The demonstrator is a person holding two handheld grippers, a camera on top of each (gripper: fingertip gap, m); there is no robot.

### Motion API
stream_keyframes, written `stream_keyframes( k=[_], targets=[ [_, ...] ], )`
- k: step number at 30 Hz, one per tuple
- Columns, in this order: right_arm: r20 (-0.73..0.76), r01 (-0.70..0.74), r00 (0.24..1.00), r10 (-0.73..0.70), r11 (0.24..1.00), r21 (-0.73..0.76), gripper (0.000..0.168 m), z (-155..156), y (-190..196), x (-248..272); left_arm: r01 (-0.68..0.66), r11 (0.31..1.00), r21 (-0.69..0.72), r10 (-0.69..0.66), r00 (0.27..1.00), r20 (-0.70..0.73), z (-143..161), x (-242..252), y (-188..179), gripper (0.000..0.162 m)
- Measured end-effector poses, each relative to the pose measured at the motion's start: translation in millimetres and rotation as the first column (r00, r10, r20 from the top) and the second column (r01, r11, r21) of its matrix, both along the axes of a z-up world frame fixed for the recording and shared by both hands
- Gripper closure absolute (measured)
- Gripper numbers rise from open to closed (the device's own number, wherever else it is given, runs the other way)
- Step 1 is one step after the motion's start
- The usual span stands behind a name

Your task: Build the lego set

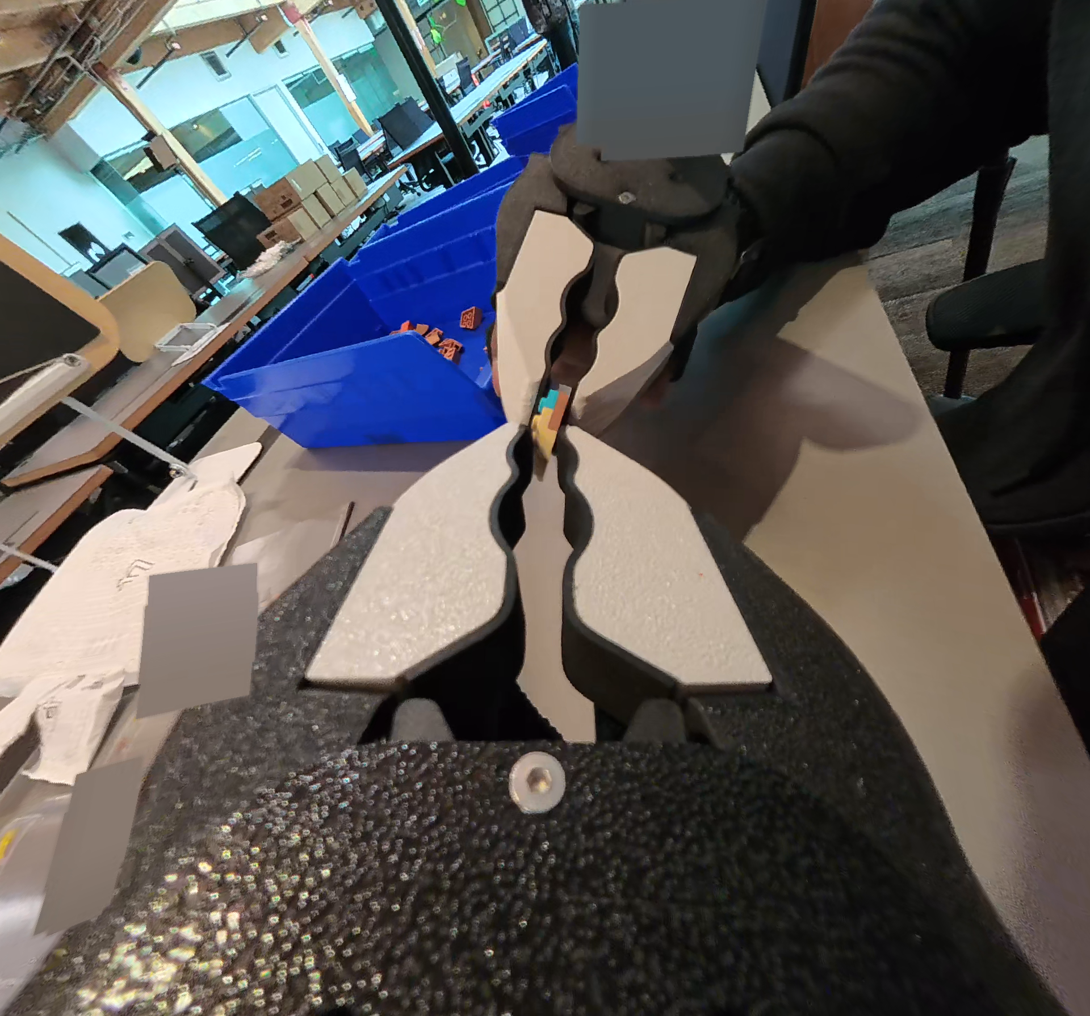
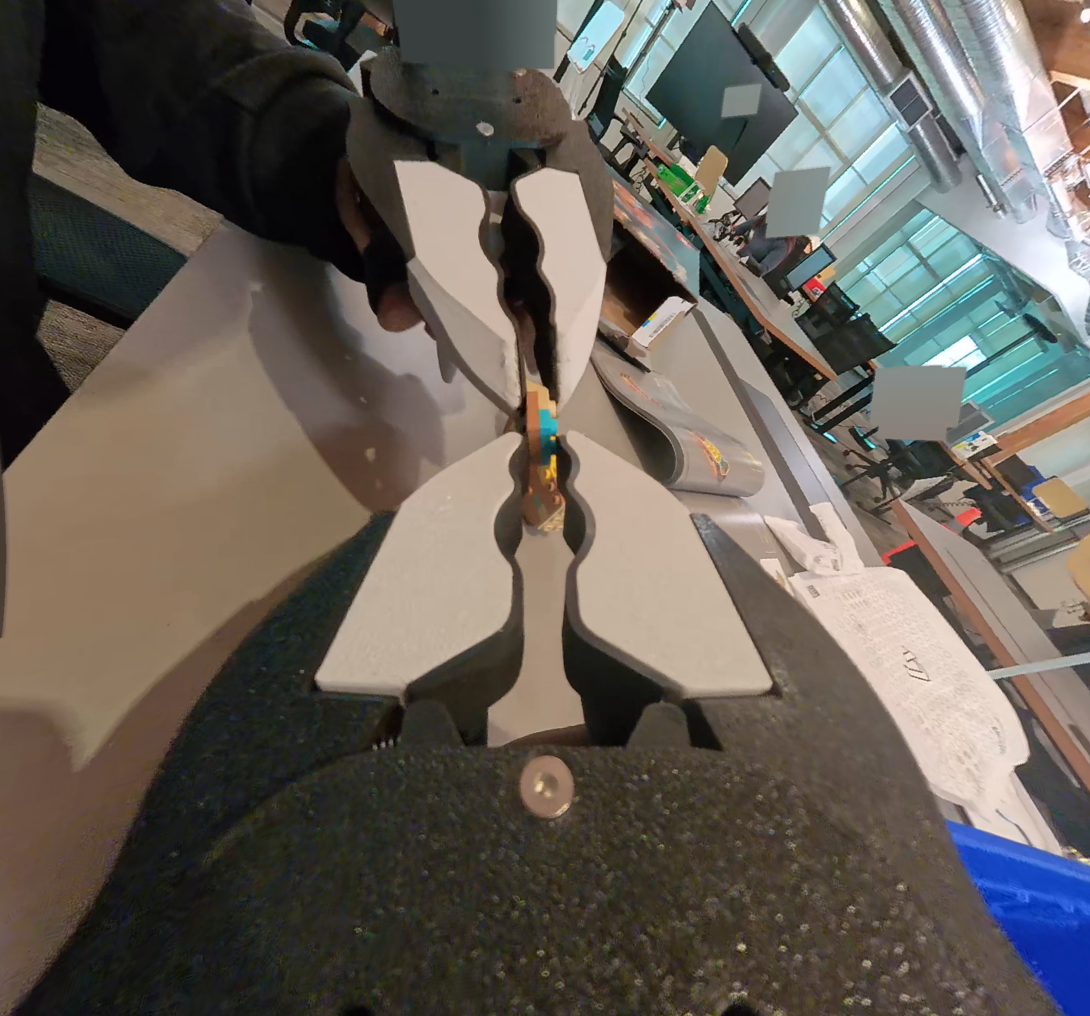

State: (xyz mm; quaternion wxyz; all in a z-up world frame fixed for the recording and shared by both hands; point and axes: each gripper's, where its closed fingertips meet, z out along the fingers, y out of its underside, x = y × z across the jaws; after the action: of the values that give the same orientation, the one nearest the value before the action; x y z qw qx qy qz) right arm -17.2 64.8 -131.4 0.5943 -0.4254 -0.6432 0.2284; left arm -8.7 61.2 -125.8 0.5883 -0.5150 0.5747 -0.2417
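Observation:
A small lego assembly (image 1: 551, 411) of brown, teal and yellow bricks is held above the grey table (image 1: 855, 516), between both grippers, which meet tip to tip. My left gripper (image 1: 539, 445) is shut on its near end. My right gripper (image 1: 545, 392) comes from the opposite side, held by a black-sleeved hand, and is shut on the other end. In the right wrist view the assembly (image 2: 542, 427) runs down between the right gripper's (image 2: 542, 448) fingers, with a yellow brick at its lower end. The left gripper (image 2: 531, 389) pinches its far tip.
A blue bin (image 1: 365, 392) with several red-brown bricks (image 1: 442, 342) stands just left of the grippers, with more blue bins behind it. White paper bags (image 1: 118, 563) lie at the left. A curled booklet (image 2: 696, 445) and a cardboard box (image 2: 649, 292) lie beyond. The table edge (image 1: 920, 410) runs along the right.

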Motion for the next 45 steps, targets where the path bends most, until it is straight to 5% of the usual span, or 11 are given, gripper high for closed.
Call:
stream_keyframes(
  k=[5, 18, 24, 28, 38, 45],
  targets=[
    [0.009, -0.031, 0.999, 0.03, 0.999, 0.04, 0.161, -3, -4, -8, 0.001, 0.987, -0.161, 0.01, 0.998, 0.067, 0, -17, -13, 0.138],
    [0.039, -0.098, 0.995, 0.096, 0.994, 0.046, 0.16, -12, -12, -29, 0.101, 0.834, -0.543, -0.049, 0.993, 0.11, -19, -32, -14, 0.133],
    [0.043, -0.089, 0.995, 0.087, 0.995, 0.04, 0.16, -14, -8, -31, 0.059, 0.897, -0.438, -0.057, 0.998, 0.018, -28, -29, -10, 0.143],
    [0.025, -0.063, 0.998, 0.062, 0.997, 0.04, 0.16, -12, -1, -30, 0.018, 0.925, -0.379, -0.037, 0.998, -0.042, -34, -28, -6, 0.133],
    [-0.049, 0.028, 0.998, -0.029, 0.999, -0.031, 0.161, -2, 31, -28, 0.056, 0.956, -0.289, -0.041, 0.997, 0.059, 18, -45, 34, 0.13],
    [-0.076, 0.046, 0.996, -0.056, 0.992, -0.116, 0.161, -4, 44, -30, 0.081, 0.963, -0.257, -0.068, 0.996, 0.06, 11, -47, 61, 0.13]
  ],
)
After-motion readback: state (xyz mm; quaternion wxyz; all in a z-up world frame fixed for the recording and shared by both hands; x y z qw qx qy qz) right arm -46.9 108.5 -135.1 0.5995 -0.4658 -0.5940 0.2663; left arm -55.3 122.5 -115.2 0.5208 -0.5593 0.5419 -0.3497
